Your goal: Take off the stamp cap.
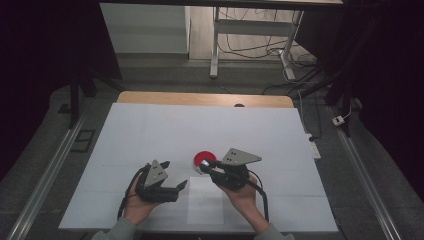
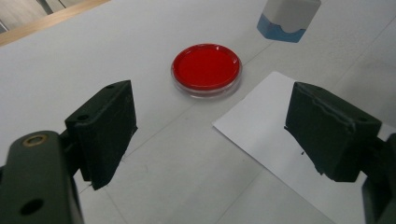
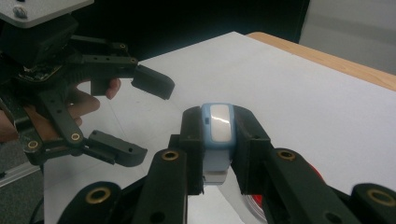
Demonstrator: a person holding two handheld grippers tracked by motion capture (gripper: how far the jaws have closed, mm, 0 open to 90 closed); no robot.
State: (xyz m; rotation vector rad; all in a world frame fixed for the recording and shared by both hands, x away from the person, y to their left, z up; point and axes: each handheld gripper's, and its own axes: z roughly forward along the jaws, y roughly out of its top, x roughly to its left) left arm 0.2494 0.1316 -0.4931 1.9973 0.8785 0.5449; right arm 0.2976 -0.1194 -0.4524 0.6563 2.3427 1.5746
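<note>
Red dish (image 1: pixel 204 159) blocks centre; the table (image 1: pixel 150 130) beyond seems open.

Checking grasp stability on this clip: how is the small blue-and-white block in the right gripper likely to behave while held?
The blue-and-white block looks rigid and probably light, sitting squarely in the right gripper. Its glossy white face hints it might slip. Flat-sided, it seems unlikely to roll once set down.

Dish (image 2: pixel 206 67) on table (image 1: pixel 150 130), behind paper sheet (image 2: pixel 299 154) (touching corner).

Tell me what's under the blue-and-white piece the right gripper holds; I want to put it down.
Below the blue-and-white piece in the right gripper, the red dish's edge shows on the white table; the jaws cover the rest.
</note>
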